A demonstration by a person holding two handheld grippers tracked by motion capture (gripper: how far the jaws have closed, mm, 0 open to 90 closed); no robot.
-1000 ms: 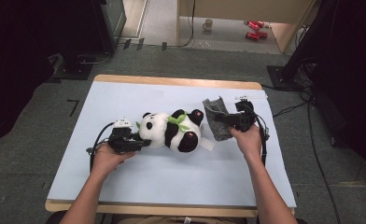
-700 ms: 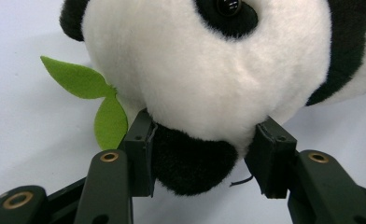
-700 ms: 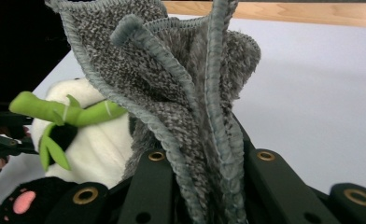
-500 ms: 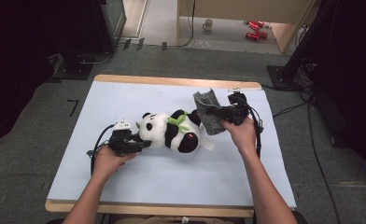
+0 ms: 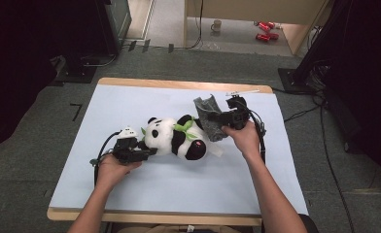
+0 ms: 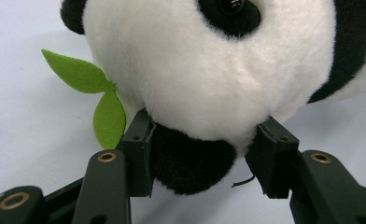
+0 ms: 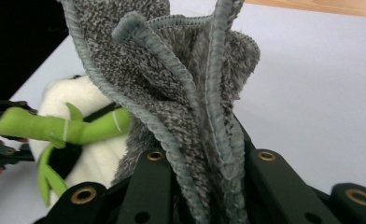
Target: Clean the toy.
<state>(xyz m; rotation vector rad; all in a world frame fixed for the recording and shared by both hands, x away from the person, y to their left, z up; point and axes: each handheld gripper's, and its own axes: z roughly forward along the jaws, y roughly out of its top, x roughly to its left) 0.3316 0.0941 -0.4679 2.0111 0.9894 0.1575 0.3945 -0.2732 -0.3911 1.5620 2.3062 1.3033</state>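
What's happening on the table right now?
A person works a claw in each hand over a pale blue table. The left claw brackets the head end of a plush panda lying on its side, with its jaws at the fur. The right claw is clamped on a bunched grey cloth, held up just beside the panda's back end.

Bright even light, dark surroundings, soft shadows

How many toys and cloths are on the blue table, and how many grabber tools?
Plush panda: 1
Grey cloth: 1
Grippers: 2, the left gripper and the right gripper
Total: 4
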